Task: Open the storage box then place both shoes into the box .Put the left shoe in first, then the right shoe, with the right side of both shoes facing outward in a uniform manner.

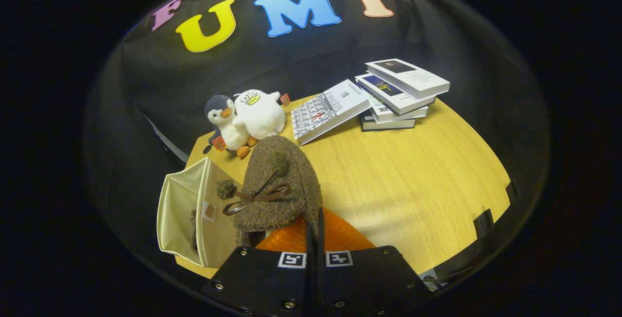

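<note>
Brown fuzzy shoe sits right at the gripper, held up above the wooden table. Fingers are drawn nearly together, pinching what looks like the shoe's rear edge; the orange lining shows just ahead of them. Contact point itself is partly hidden by the shoe, but both fingers appear to press on it. Brown ribbon bow with pompoms on top of the shoe, facing the camera.

Storage box: beige fabric, open, just beside the shoe on its left, at the table's near-left edge. Something dark inside it, likely the other shoe, too hidden to confirm.

Beyond the shoe: penguin plush and white duck plush, touching each other, near the table's far edge. Right of them an angled book leaning against a stack of books.
</note>
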`<move>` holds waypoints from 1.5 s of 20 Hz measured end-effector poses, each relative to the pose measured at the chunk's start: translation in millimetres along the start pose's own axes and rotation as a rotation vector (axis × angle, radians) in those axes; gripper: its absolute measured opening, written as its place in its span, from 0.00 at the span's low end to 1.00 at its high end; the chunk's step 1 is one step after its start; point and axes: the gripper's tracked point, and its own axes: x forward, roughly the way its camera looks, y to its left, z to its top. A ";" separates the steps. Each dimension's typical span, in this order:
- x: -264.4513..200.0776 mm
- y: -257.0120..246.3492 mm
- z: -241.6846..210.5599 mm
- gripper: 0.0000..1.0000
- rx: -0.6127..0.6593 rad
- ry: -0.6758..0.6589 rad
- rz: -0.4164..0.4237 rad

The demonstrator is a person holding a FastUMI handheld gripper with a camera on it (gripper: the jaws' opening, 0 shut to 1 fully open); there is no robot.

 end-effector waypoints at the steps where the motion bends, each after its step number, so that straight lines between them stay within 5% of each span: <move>1: -0.2 9.7 1.2 0.01 0.001 -0.004 0.006; 15: 4.0 161.3 4.1 0.01 -0.013 -0.052 0.171; 25: 34.4 195.8 -32.4 0.01 -0.020 -0.002 0.153; 27: 34.5 201.4 -33.7 0.11 -0.008 -0.007 0.178; 29: 27.8 204.1 -24.7 0.44 0.002 -0.039 0.198; 30: 24.8 203.5 -20.5 0.51 -0.006 -0.054 0.197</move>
